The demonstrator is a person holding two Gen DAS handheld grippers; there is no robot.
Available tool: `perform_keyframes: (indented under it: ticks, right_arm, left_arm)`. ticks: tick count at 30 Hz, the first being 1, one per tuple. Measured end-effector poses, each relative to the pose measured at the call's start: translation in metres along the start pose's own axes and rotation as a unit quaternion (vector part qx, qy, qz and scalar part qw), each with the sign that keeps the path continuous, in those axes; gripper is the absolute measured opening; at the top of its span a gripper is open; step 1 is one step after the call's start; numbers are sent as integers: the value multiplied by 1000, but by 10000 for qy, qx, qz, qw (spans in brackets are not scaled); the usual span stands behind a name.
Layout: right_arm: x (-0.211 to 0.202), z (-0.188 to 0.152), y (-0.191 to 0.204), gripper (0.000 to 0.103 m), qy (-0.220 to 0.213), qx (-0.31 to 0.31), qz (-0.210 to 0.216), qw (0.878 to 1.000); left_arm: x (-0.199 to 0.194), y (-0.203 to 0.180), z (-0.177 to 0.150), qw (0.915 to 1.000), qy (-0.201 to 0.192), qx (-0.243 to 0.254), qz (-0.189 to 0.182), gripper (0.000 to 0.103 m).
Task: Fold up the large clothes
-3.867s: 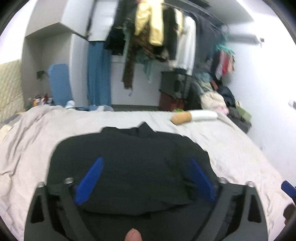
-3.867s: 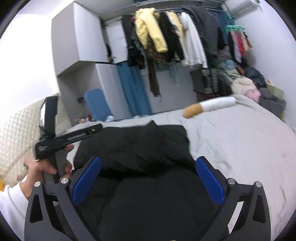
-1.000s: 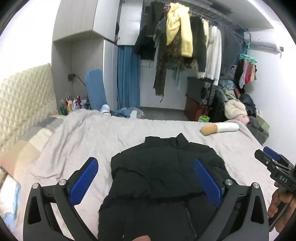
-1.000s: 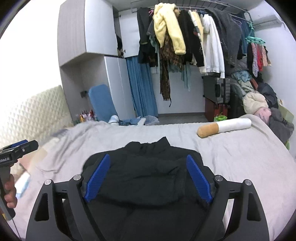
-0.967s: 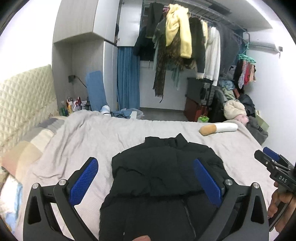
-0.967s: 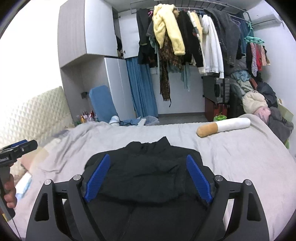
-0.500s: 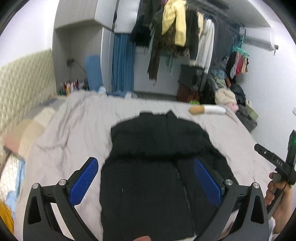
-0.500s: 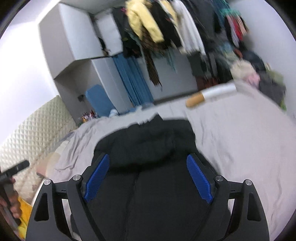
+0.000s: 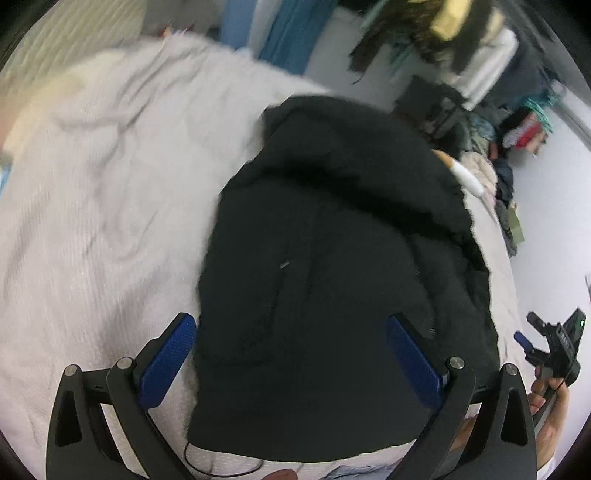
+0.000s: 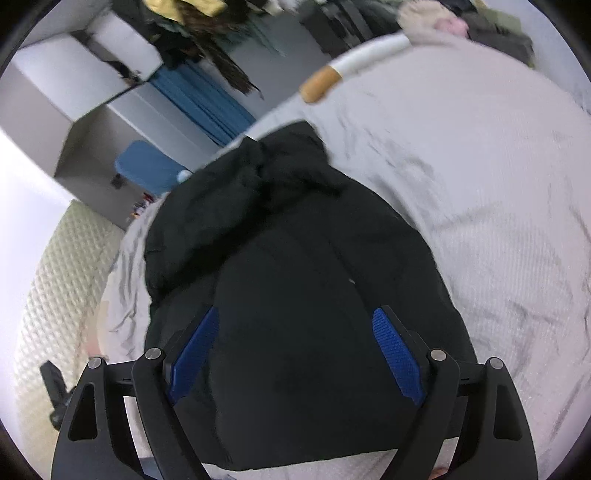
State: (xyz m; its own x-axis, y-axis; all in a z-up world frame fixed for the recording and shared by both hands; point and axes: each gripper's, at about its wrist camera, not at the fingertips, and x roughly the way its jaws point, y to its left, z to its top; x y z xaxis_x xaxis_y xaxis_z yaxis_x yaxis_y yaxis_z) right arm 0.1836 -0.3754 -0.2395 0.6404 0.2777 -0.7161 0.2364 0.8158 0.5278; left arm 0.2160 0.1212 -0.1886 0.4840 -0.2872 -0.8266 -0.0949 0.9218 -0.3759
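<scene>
A black puffer jacket (image 9: 332, 240) lies flat on the light grey bedspread (image 9: 92, 192), collar at the far end and hem nearest me. Its upper part looks thicker and bunched. My left gripper (image 9: 291, 354) hangs open over the hem's left half, blue pads wide apart and nothing between them. In the right wrist view the same jacket (image 10: 295, 277) fills the middle. My right gripper (image 10: 295, 354) stands open above its lower half, gripping nothing. The right gripper (image 9: 528, 328) also shows at the left wrist view's right edge, held by a hand (image 9: 546, 398).
A cigarette-shaped pillow (image 10: 354, 66) lies at the bed's far right. Beyond the bed are a rail of hanging clothes (image 9: 461, 33), a blue curtain (image 10: 207, 99), a blue chair (image 10: 147, 166) and a heap of clothes (image 9: 495, 173). A padded headboard (image 10: 55, 277) is at the left.
Both grippers have dropped toward the jacket and tipped downward, each rolling to one side. The jacket now fills most of both views. Both pairs of jaws stayed open.
</scene>
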Motion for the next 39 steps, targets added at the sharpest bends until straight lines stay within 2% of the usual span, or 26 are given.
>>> perform_keyframes:
  ticks: [4, 9, 12, 15, 17, 20, 25, 32, 36, 39]
  right_arm:
    - [12, -2, -22, 85, 233, 143, -265, 9993]
    - [22, -3, -57, 85, 482, 636, -562, 9952]
    - [29, -2, -78, 85, 627, 1041, -662, 9904]
    - [34, -6, -99, 85, 765, 1388, -948, 9828]
    - [43, -10, -114, 85, 964, 1687, -942, 9764]
    - [56, -19, -125, 85, 1292, 2014, -655, 9687]
    - [60, -23, -119, 87, 1423, 2087, 84, 9675]
    - [40, -20, -98, 88, 1247, 1724, 829, 9736]
    - [35, -17, -75, 88, 1232, 1305, 1011, 9785]
    - [34, -20, -61, 89, 1203, 1048, 970, 9824]
  left_arm:
    - [31, 40, -5, 9973, 411, -602, 90, 103]
    - [55, 64, -11, 9907, 830, -1075, 22, 103]
    - [67, 73, -13, 9868, 1010, -1259, -129, 103]
    - [78, 81, -17, 9826, 1159, -1433, -209, 103]
    - [83, 83, -17, 9805, 1218, -1514, -281, 102]
    - [90, 83, -20, 9792, 1286, -1519, -389, 102]
    - [101, 83, -22, 9763, 1403, -1541, -587, 101]
    - [115, 67, -27, 9712, 1550, -1432, -1110, 101]
    - [110, 53, -30, 9710, 1429, -1250, -1451, 100]
    - [107, 50, -30, 9716, 1376, -1218, -1494, 97]
